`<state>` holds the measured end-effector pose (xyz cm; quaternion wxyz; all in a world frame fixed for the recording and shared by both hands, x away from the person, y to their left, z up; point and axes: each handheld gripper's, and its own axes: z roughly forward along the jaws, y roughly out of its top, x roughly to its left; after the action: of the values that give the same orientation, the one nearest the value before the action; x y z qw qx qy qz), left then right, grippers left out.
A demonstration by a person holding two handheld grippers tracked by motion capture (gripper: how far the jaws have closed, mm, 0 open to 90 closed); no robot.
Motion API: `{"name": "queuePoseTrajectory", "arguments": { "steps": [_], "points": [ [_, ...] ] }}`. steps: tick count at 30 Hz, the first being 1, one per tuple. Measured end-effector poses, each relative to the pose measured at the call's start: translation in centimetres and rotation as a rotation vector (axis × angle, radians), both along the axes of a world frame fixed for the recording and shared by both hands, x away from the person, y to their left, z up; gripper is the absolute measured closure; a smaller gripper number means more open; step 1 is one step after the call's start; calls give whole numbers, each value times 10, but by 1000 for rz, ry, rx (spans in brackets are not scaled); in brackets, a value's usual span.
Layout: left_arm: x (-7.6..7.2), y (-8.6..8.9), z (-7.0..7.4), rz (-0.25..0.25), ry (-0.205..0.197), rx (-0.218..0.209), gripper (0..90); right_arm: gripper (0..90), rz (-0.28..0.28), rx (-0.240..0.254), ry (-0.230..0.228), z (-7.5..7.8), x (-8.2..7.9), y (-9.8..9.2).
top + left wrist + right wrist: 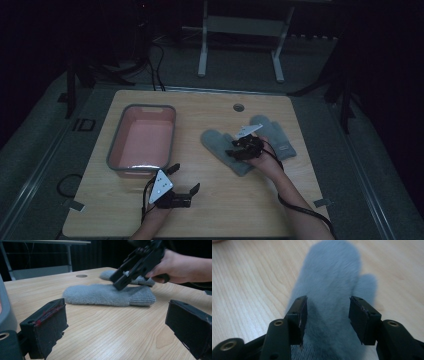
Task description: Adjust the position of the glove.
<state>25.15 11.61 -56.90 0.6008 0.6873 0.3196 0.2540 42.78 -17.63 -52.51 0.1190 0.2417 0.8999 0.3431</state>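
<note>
At left, a pink bin (141,137). Lower centre, the left gripper (186,180) rests with jaws apart. Right of centre, the right gripper (234,146), half-apart, straddles the nearer grey mitten (216,140); press down before pinching so the fabric bunches.

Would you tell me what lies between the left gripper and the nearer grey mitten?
Only bare wooden table: the left gripper view shows nothing between the left gripper and the nearer mitten.
</note>
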Motion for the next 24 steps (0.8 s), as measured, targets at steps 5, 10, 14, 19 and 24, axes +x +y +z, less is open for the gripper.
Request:
{"name": "queuePoseTrajectory", "arguments": {
  "steps": [5, 10, 14, 19, 24],
  "points": [
    [0, 0, 0, -2, 0, -1, 40, 617, 26, -48, 40, -16, 8, 5],
    [0, 0, 0, -3, 0, 4, 40, 778, 24, -84, 17, -15, 2, 9],
    [0, 0, 0, -2, 2, 0, 40, 833, -66, -85, -2, -10, -9, 16],
    [0, 0, 0, -2, 1, -1, 40, 842, -229, 31, -5, -1, -18, 9],
    [0, 0, 0, -2, 1, 0, 40, 845, -367, 128, 1, 12, -26, 6]
  ]
}}
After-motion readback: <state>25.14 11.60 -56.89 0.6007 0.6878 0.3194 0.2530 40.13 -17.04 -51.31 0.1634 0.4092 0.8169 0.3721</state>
